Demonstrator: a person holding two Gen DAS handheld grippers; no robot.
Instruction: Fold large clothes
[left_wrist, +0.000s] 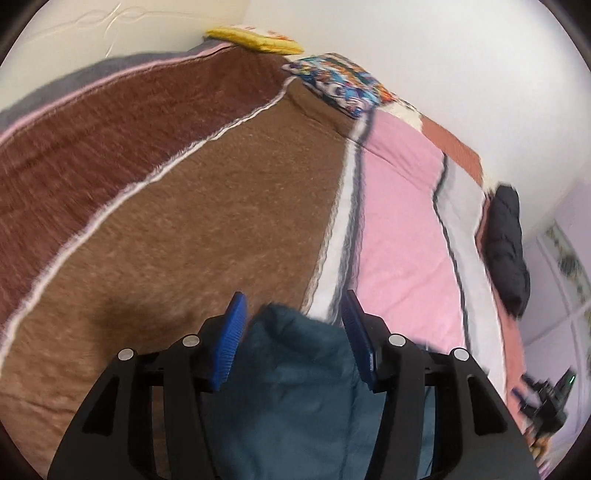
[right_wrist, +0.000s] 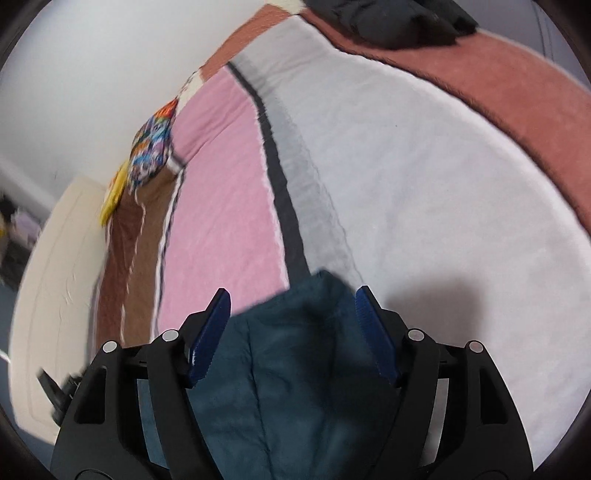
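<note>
Teal garment (left_wrist: 295, 369) sits bunched between the pads of both grippers, over the near part of the striped blanket (left_wrist: 184, 221). In the left wrist view a rounded fold of it pokes forward past the fingertips, toward the far end of the bed; the rest trails back under the camera. Long axis can't be read, too little of the fabric shows. In the right wrist view the same cloth (right_wrist: 295, 369) comes to a blunt peak pointing forward, with a seam running back from it.

Left gripper (left_wrist: 291, 317): fingers spread wide, blue pads against the cloth on both sides, so clamped on a thick bunch as far as I can tell. Right gripper (right_wrist: 291, 306): same, pads apart with the fabric filling the gap.

Blanket as reference: brown bands run under the left gripper, pink band (right_wrist: 221, 203) between the two, pale grey-white area (right_wrist: 443, 203) under the right gripper. That area lies flat and uncovered beyond the garment.

Far end of blanket: patterned pillow (left_wrist: 340, 81), yellow item (left_wrist: 255, 38) beside it against the wall. A dark bundled garment (left_wrist: 508, 251) sits on the blanket's right edge, well apart from the teal one. Motion blur in both views.
</note>
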